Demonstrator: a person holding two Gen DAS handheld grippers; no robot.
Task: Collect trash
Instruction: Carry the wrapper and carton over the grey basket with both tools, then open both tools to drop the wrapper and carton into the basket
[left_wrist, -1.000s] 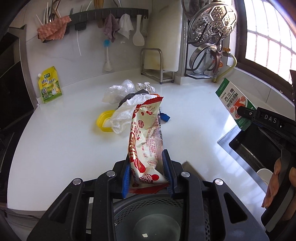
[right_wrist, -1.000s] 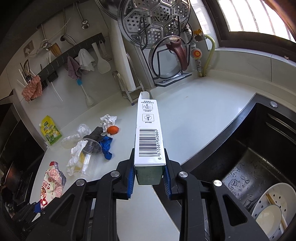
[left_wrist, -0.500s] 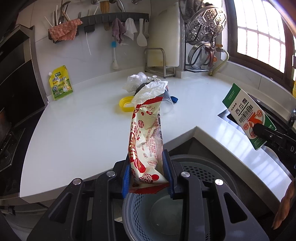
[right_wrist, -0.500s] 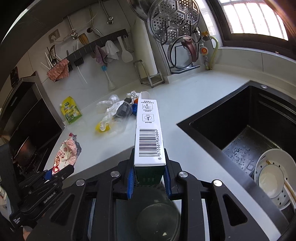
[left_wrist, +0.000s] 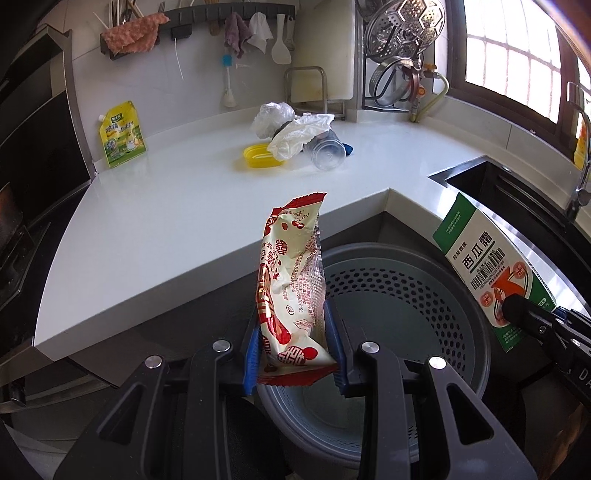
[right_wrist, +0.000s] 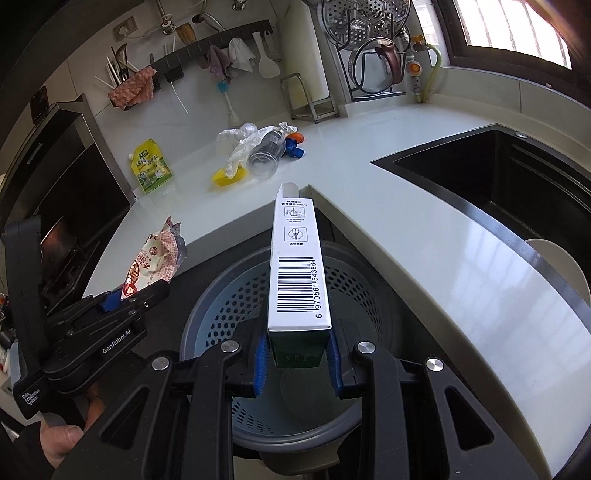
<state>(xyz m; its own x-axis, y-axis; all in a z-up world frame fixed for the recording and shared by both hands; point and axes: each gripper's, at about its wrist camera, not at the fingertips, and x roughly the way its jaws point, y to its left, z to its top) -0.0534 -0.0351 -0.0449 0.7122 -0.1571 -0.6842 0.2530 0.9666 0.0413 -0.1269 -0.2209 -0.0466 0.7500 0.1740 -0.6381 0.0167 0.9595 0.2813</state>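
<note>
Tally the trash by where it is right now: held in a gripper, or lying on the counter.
Held in a gripper: 2, the snack wrapper and the carton.
Lying on the counter: at least 5 pieces can be told apart: yellow lid, clear cup, white bag, clear bag, blue scrap.
Total: at least 7.

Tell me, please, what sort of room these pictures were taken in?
Almost certainly a home kitchen: a white countertop wraps around a black sink, utensils and cloths hang from a wall rail, and a steamer rack stands by the window.
</note>
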